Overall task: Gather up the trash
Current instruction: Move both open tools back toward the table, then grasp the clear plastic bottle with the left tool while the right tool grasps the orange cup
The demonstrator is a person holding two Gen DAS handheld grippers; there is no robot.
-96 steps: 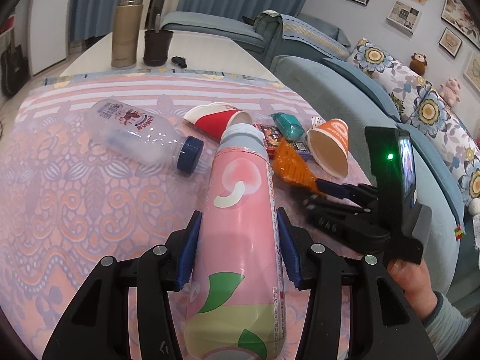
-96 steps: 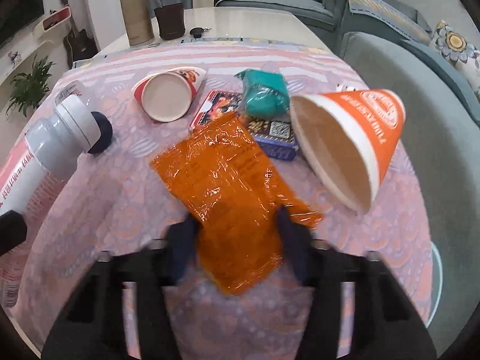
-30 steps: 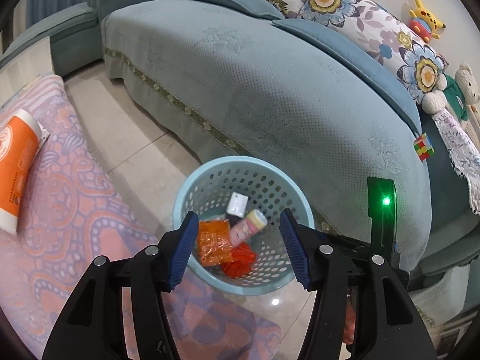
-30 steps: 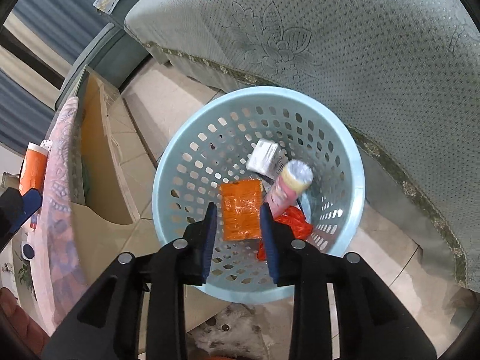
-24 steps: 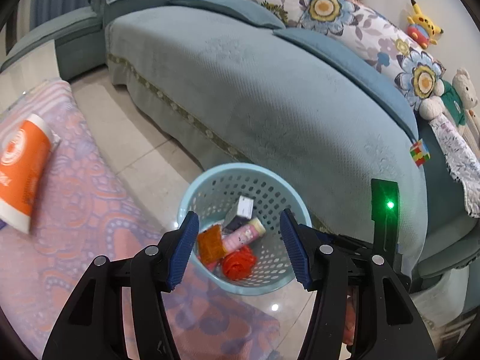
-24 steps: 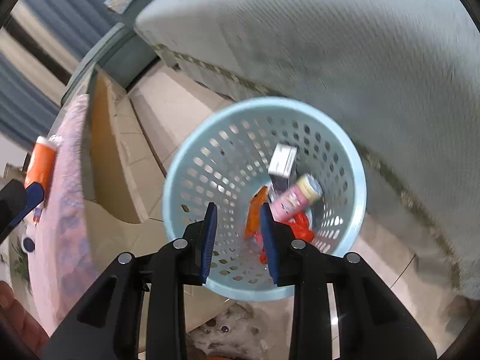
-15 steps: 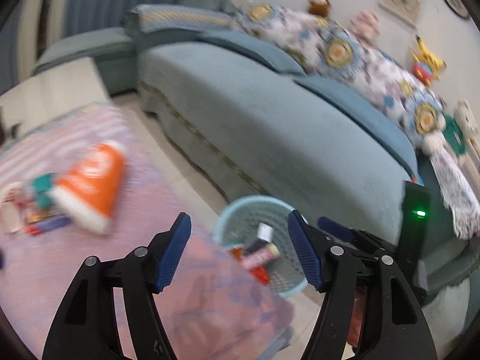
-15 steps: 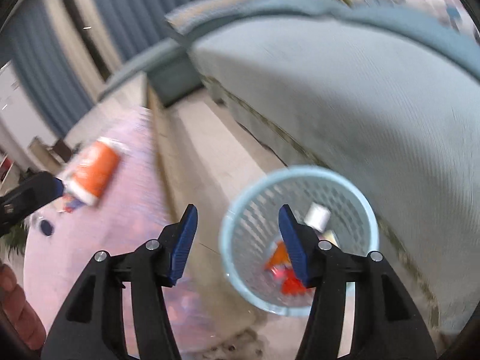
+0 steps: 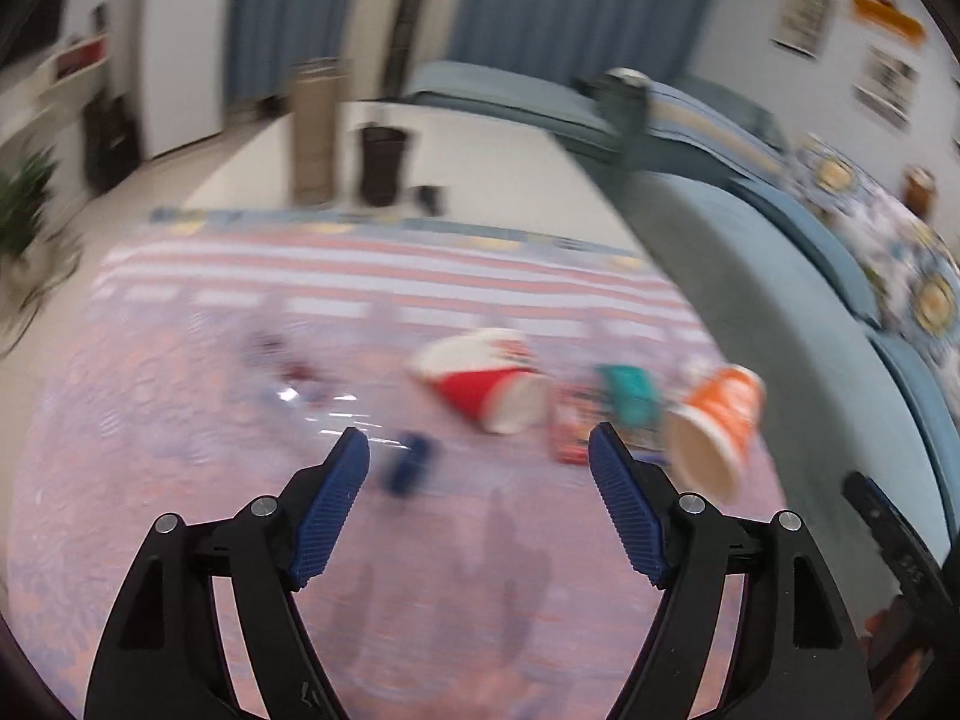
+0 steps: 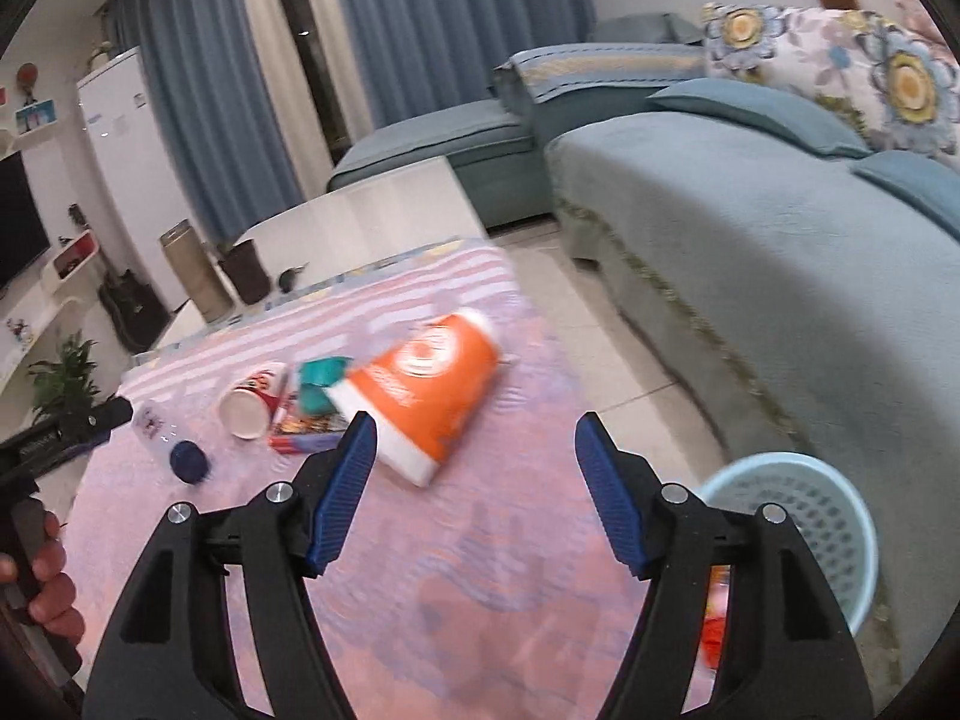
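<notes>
Trash remains on the patterned tablecloth [image 10: 480, 570]: orange paper cup [image 10: 429, 393] on its side toward the sofa-side edge, red-and-white cup [image 10: 252, 399], teal wrapper [image 10: 318, 384], clear bottle's blue cap [image 10: 187, 461]. Only the right wrist view shows the blue basket [image 10: 798, 498] on the floor. Left gripper [image 9: 480, 450] and right gripper [image 10: 474, 435] both gape wide, empty.

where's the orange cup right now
The orange cup lies on its side on the pink tablecloth, just ahead of the right gripper, beside the teal wrapper; in the left wrist view it is at the right.
</notes>
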